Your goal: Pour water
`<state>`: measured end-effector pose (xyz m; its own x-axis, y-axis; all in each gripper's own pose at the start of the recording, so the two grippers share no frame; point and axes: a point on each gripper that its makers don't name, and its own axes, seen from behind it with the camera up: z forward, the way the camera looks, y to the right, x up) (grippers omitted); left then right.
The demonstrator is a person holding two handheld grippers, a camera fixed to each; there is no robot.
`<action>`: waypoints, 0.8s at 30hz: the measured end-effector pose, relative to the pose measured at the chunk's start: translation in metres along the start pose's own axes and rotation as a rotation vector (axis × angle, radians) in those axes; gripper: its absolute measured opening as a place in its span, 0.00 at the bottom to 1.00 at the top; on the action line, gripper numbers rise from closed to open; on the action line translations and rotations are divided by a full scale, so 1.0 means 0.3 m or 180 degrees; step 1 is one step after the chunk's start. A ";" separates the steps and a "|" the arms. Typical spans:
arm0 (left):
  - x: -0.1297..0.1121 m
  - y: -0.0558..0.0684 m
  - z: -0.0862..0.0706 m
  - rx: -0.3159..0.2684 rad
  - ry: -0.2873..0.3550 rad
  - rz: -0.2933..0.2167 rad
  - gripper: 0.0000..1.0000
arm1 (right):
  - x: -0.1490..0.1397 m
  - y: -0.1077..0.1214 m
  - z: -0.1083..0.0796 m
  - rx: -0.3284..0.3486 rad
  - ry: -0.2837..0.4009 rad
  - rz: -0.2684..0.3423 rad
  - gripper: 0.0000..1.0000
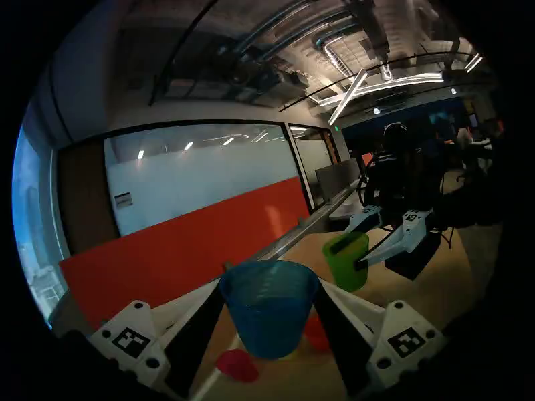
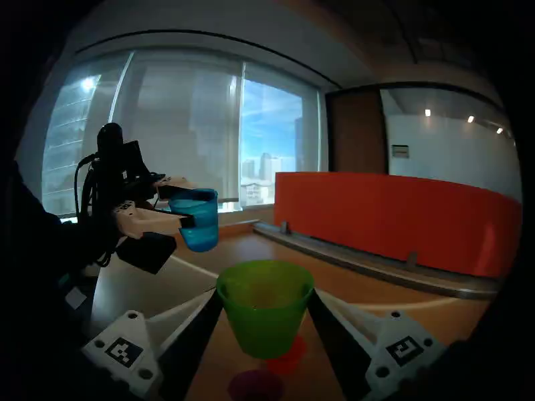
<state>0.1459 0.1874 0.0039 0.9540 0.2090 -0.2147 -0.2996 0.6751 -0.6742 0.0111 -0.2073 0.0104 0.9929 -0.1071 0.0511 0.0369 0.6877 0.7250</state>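
In the left gripper view my left gripper is shut on a translucent blue cup, held upright above the wooden table. Farther off to the right, the right gripper holds a green cup. In the right gripper view my right gripper is shut on that green cup, upright, its rim level. At left in that view the left gripper carries the blue cup above the table. The two cups are apart.
A red lid and another red piece lie on the table under the blue cup. A red disc and a purple one lie under the green cup. An orange partition runs behind the table.
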 end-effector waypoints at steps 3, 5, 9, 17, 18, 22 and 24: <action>0.012 0.005 0.004 -0.0003 0.0006 0.0078 0.87 | -0.007 -0.020 0.011 0.0057 0.0000 0.0015 0.90; 0.019 0.006 0.007 0.0002 0.0005 0.0129 0.87 | -0.011 -0.033 0.019 0.0092 0.0001 0.0022 0.90; 0.037 -0.001 0.013 0.0029 0.0011 0.0251 0.88 | -0.026 -0.057 0.034 0.0157 -0.0014 0.0017 0.90; 0.047 -0.018 0.020 0.0075 -0.0009 0.0474 0.87 | -0.054 -0.110 0.064 0.0289 -0.0055 0.0027 0.90; 0.050 -0.020 0.020 0.0079 -0.0009 0.0501 0.87 | -0.059 -0.115 0.067 0.0303 -0.0060 0.0030 0.90; 0.059 -0.024 0.020 0.0086 -0.0008 0.0607 0.87 | -0.074 -0.137 0.076 0.0362 -0.0076 0.0042 0.90; 0.064 -0.025 0.021 0.0087 -0.0011 0.0665 0.87 | -0.079 -0.149 0.080 0.0394 -0.0080 0.0046 0.90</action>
<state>0.1664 0.1909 0.0093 0.8712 0.3488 -0.3454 -0.4907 0.6357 -0.5959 -0.0169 -0.2528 -0.0067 0.9900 -0.1170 0.0782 0.0069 0.5956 0.8032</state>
